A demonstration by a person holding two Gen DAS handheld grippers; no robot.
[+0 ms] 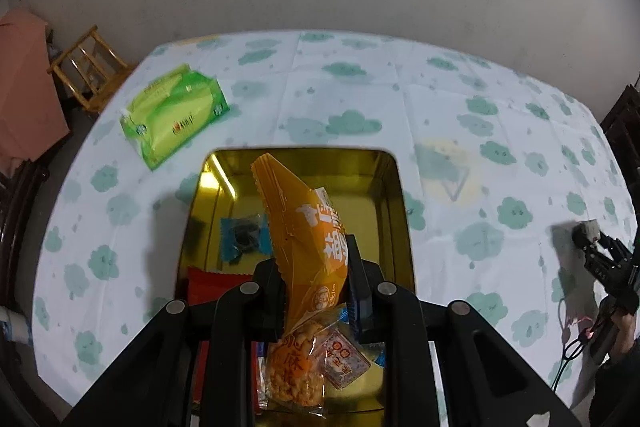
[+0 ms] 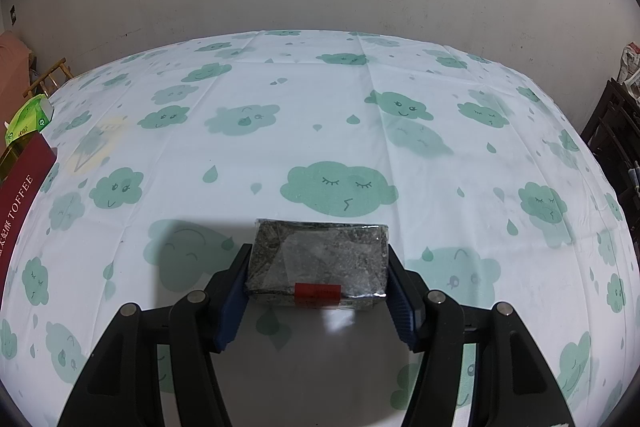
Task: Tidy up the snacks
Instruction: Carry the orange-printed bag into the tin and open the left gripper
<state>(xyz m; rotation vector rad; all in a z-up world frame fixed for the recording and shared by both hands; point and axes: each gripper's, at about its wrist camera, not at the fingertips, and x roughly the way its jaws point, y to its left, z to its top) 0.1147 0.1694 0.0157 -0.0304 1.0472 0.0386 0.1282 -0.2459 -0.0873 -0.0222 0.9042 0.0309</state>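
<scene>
The left gripper has its fingers clenched on a tall orange plastic snack packet with white lettering, which stands tilted, its crimped top leaning away to the left, directly above the open gold-lined rectangular metal tin. Nearest the camera inside that tin lie a clear packet of orange fried twists and, just right of it, a small flat packet with a red-and-white label; a red wrapper lies at the tin's near left, and a small blue wrapper with dark contents sits farther in on the tin's floor. The tin rests on the bench, which is covered by a white cloth printed with green smiling clouds. Beyond the tin's far left corner a bright green soft pack of tissues lies flat on the cloth. Well to the right of the tin, the right gripper has its blue-padded fingers closed against both sides of a dark speckled rectangular block wrapped in clear film with a red sticker, which sits on the cloth. Only the tin's dark red outer wall, lettered TOFFEE, shows at the left edge of the right wrist view.
</scene>
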